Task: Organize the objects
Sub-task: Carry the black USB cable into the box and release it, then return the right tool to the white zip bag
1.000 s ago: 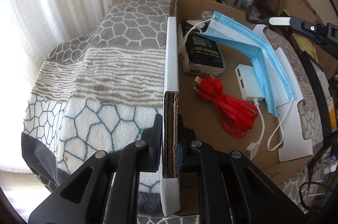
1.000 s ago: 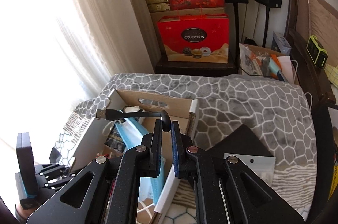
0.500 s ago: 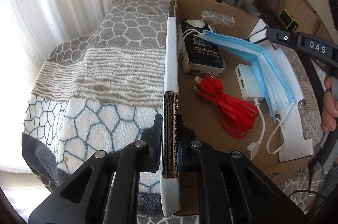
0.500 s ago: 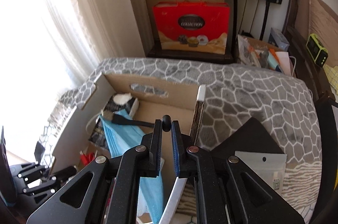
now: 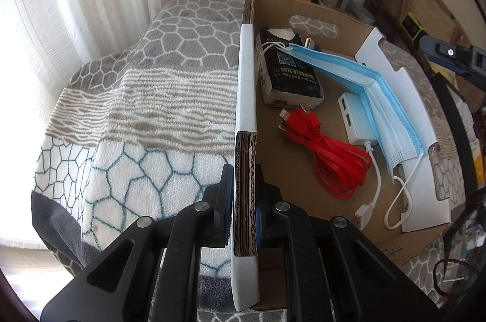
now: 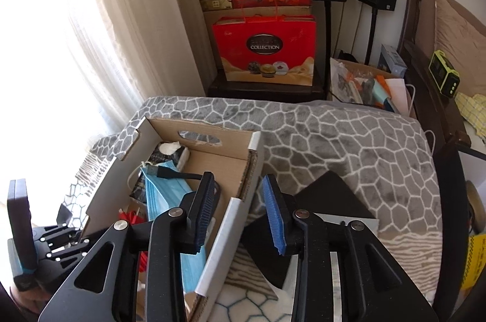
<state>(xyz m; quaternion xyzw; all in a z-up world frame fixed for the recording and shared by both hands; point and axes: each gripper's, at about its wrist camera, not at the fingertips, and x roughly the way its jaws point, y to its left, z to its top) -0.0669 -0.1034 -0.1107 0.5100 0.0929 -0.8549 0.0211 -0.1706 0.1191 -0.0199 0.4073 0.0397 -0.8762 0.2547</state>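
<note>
An open cardboard box (image 5: 322,8) sits on a patterned blanket. My left gripper (image 5: 244,179) is shut on its left wall (image 5: 246,97). Inside lie a black tissue pack (image 5: 288,78), blue face masks (image 5: 373,97), a red cable bundle (image 5: 331,157) and a white USB hub (image 5: 355,115). In the right wrist view, a black USB cable (image 6: 170,173) rests on the masks (image 6: 161,200), free of any grip. My right gripper (image 6: 237,180) hovers over the box's right wall (image 6: 252,161); its jaws are opening with nothing between them.
A black flat case (image 6: 328,200) and a clear zip pouch (image 6: 358,227) lie on the blanket (image 6: 334,139) right of the box. Red gift bags (image 6: 264,48), stacked cartons and two speakers stand behind. A curtain hangs at the left.
My right gripper held the black USB cable over the box and has since let go; the cable now lies on the masks. The left gripper has not moved.
</note>
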